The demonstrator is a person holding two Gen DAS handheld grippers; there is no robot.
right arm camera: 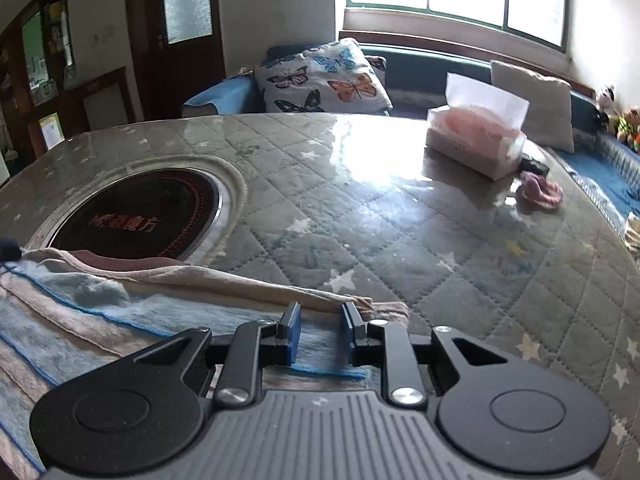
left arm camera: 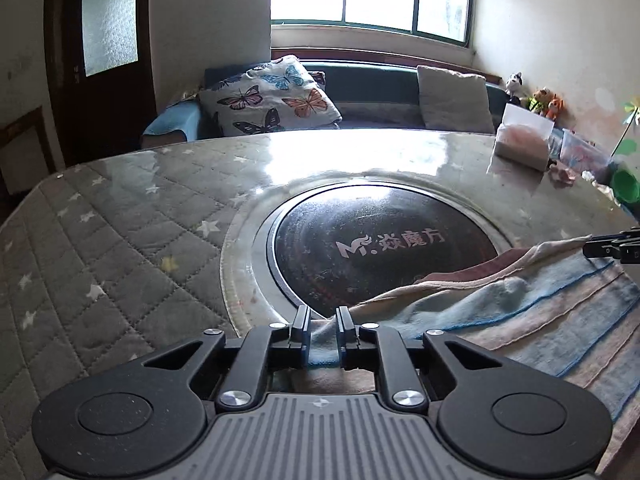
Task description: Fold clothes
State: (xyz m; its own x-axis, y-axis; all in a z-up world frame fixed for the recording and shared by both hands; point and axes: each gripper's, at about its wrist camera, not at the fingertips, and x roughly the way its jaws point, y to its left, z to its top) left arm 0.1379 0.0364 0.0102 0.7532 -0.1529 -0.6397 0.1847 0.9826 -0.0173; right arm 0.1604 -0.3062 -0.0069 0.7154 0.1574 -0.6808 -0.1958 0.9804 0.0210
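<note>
My left gripper [left arm camera: 323, 334] sits low over the near left corner of the striped cloth [left arm camera: 520, 320], its fingers drawn in to a narrow gap with a ridge of fabric standing up between them. They look closed on that fold, though the pads do not seem to meet. My right gripper [right arm camera: 320, 336] is at the opposite corner, jaws noticeably wider apart, the cloth's blue-edged hem lying under and between the fingers; I cannot tell whether it has any real hold (the fabric looks flat there, not pinched).

The cloth lies on the quilted table [left arm camera: 120, 240], spreading toward 3 o'clock from my left gripper and toward 9 o'clock from my right. Its far edge laps onto the round cooktop [left arm camera: 380, 248] set in the table at 12 o'clock in the left view. A pink-brown layer shows under the blue stripes along that far edge, so the cloth seems doubled at least there.

Holding the two near corners makes sense: both ends of one edge travel together and the fold lands square. A tissue box [right arm camera: 476, 140] stands at 1 o'clock in the right view, well clear.
</note>
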